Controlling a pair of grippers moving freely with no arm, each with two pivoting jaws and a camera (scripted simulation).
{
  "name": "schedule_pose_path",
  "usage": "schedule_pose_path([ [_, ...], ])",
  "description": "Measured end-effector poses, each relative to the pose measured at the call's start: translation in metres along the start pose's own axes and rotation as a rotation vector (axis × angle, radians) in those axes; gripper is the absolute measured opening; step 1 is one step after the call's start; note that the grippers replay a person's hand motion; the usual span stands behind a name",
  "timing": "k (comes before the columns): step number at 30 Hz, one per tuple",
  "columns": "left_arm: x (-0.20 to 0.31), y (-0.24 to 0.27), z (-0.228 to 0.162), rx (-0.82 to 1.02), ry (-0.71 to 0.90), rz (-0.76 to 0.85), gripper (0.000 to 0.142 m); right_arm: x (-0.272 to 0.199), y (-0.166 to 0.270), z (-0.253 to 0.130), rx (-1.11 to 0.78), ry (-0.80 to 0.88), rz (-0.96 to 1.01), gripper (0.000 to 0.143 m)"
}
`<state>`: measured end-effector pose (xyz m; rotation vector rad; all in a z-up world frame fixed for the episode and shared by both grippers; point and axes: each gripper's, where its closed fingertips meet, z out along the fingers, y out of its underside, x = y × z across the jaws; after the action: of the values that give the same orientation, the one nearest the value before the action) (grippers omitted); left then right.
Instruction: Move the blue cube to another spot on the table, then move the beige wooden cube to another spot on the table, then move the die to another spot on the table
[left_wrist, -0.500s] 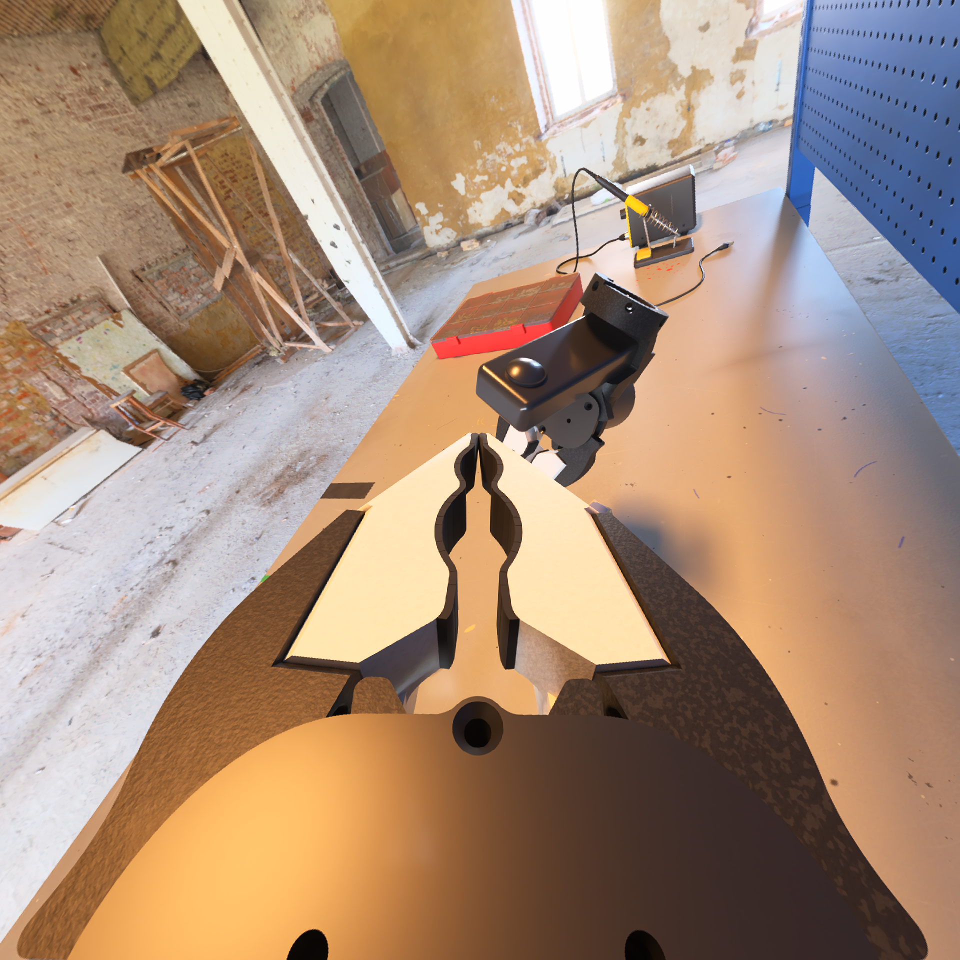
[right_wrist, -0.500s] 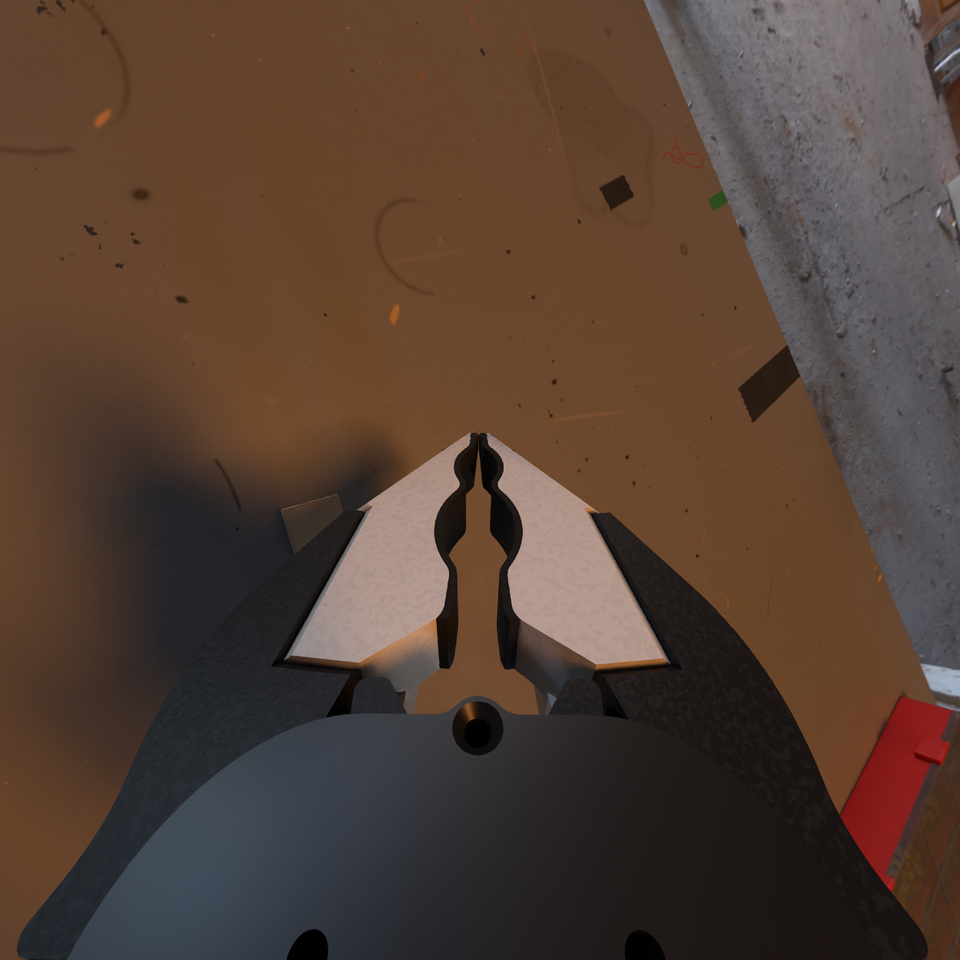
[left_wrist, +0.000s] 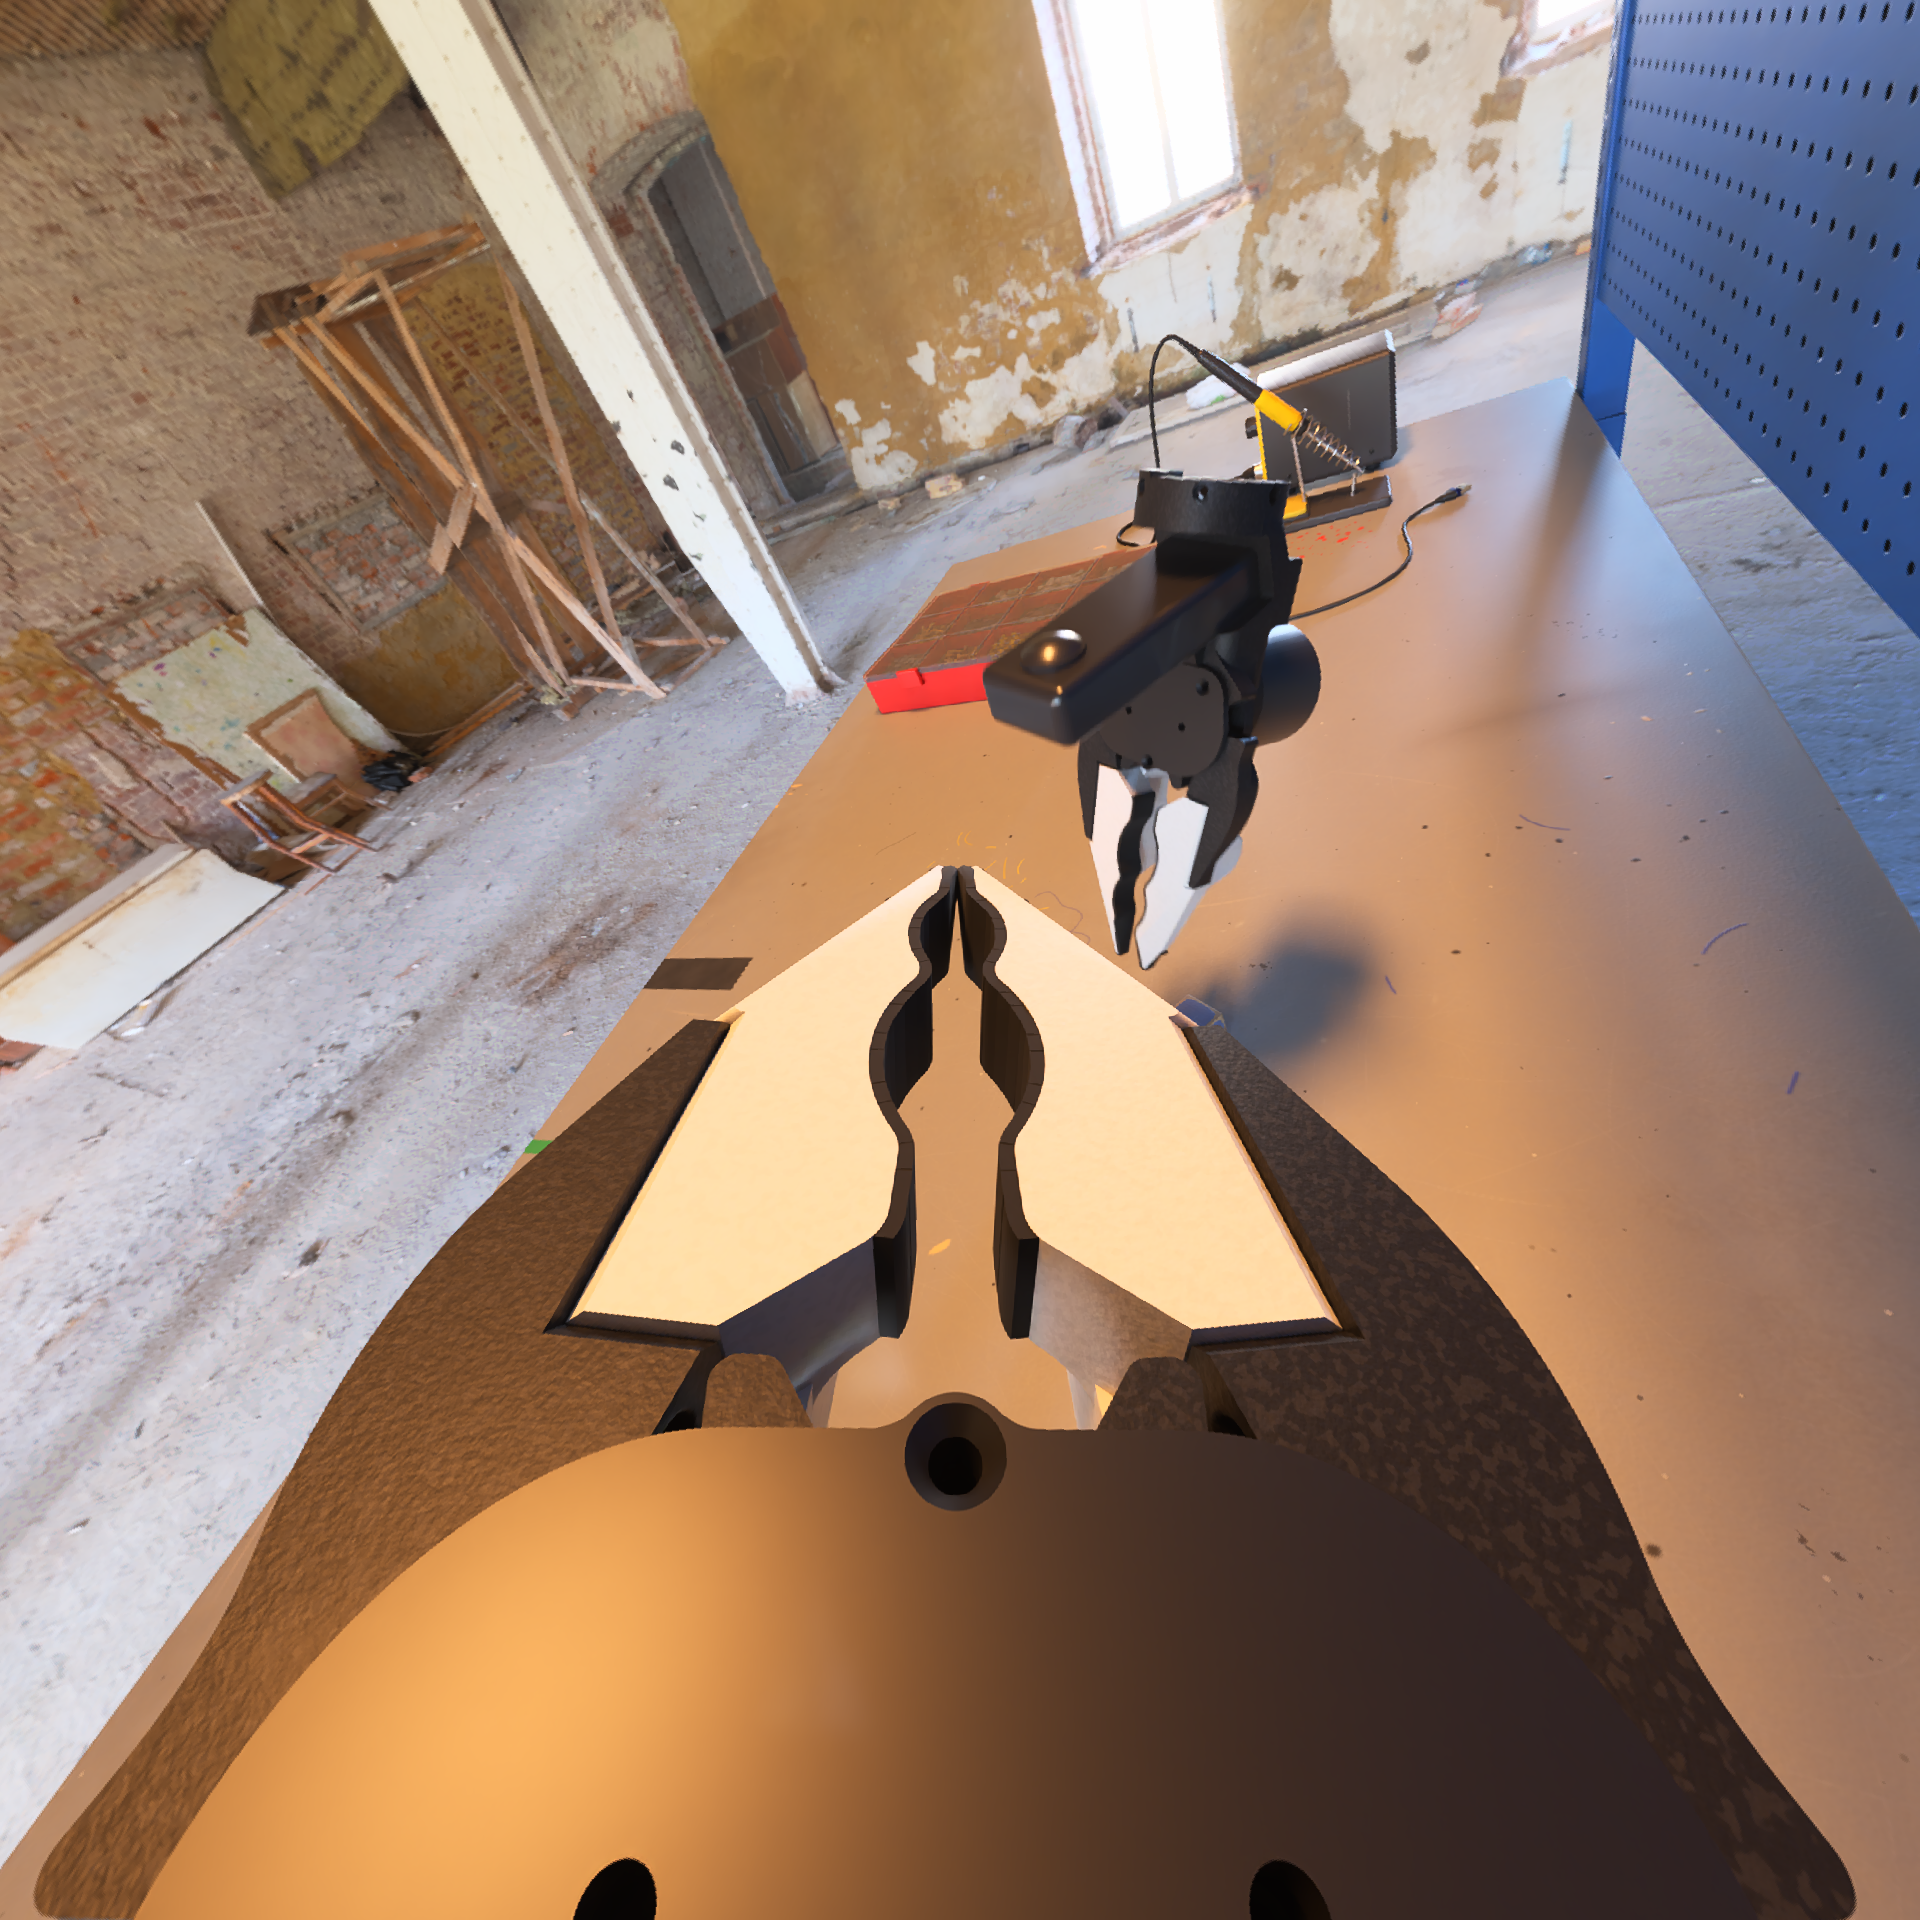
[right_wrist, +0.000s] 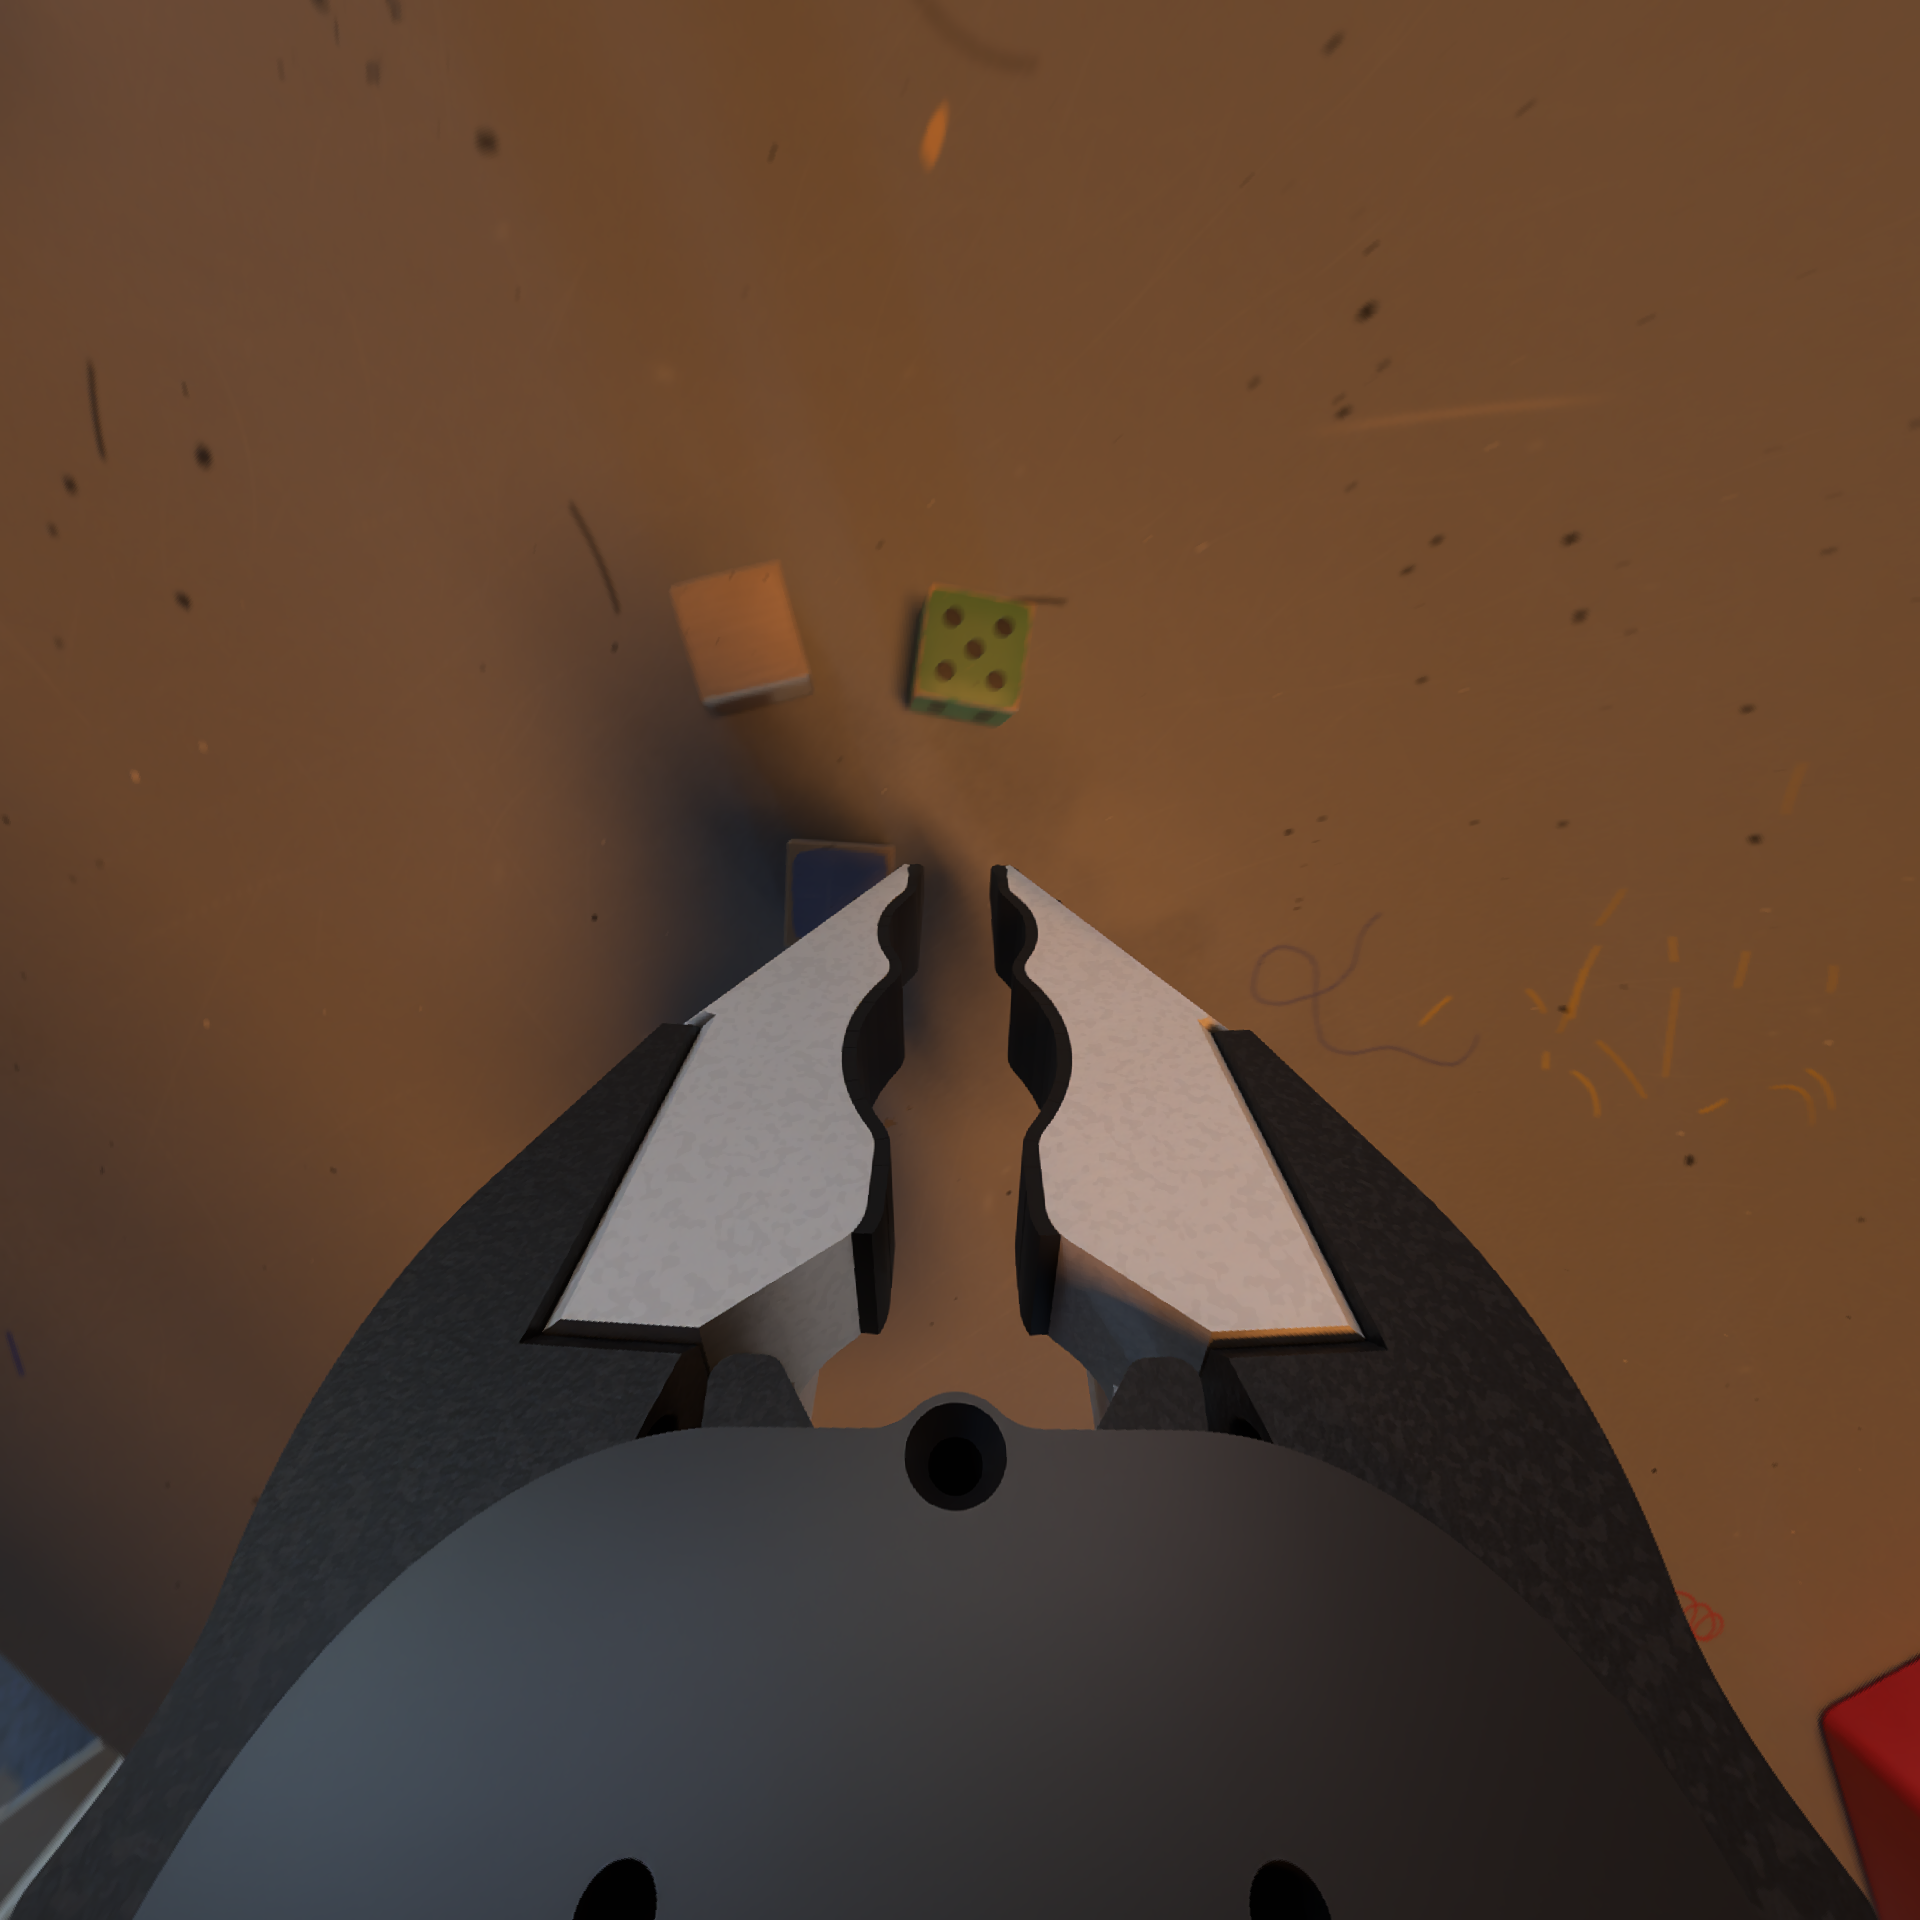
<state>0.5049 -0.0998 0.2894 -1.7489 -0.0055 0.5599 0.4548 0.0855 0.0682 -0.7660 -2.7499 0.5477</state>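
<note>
Nearby, die (right_wrist: 968, 651) (beige wooden cube (right_wrist: 740, 634) beside)

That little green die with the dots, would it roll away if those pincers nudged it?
Probably not: the die lies flat on the table, so a nudge likely slides it. Its rounded corners might let it tumble. It looks rigid, likely light for the right gripper.

Left gripper (left_wrist: 954, 878) level and low, fingertips closed together, right gripper (right_wrist: 954, 883) pointing straight down, fingers slightly parted
</note>
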Motion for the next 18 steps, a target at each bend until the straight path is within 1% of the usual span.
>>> schedule_pose_path([
  [2,0.000,0.001,0.000,-0.003,0.003,-0.004,0.000,-0.008,0.009,0.010,-0.066,-0.019,-0.016,0.017],
  [5,0.001,0.002,0.000,-0.013,0.008,-0.001,0.000,-0.012,0.020,0.019,-0.173,-0.021,0.031,0.018],
  [8,0.004,0.003,0.001,-0.024,0.021,0.007,0.000,-0.019,0.020,0.020,-0.165,-0.055,0.089,0.024],
  [11,0.006,0.006,0.003,-0.038,0.024,0.016,0.000,-0.028,0.016,0.019,-0.135,-0.125,0.129,0.039],
  [14,0.007,0.008,0.006,-0.048,0.031,0.014,0.000,-0.028,0.022,0.024,-0.191,-0.077,0.083,0.051],
  [16,0.009,0.009,0.007,-0.056,0.036,0.018,0.000,-0.027,0.026,0.028,-0.237,-0.041,0.060,0.053],
  [18,0.010,0.010,0.007,-0.063,0.038,0.023,0.000,-0.029,0.028,0.034,-0.270,-0.029,0.058,0.050],
])
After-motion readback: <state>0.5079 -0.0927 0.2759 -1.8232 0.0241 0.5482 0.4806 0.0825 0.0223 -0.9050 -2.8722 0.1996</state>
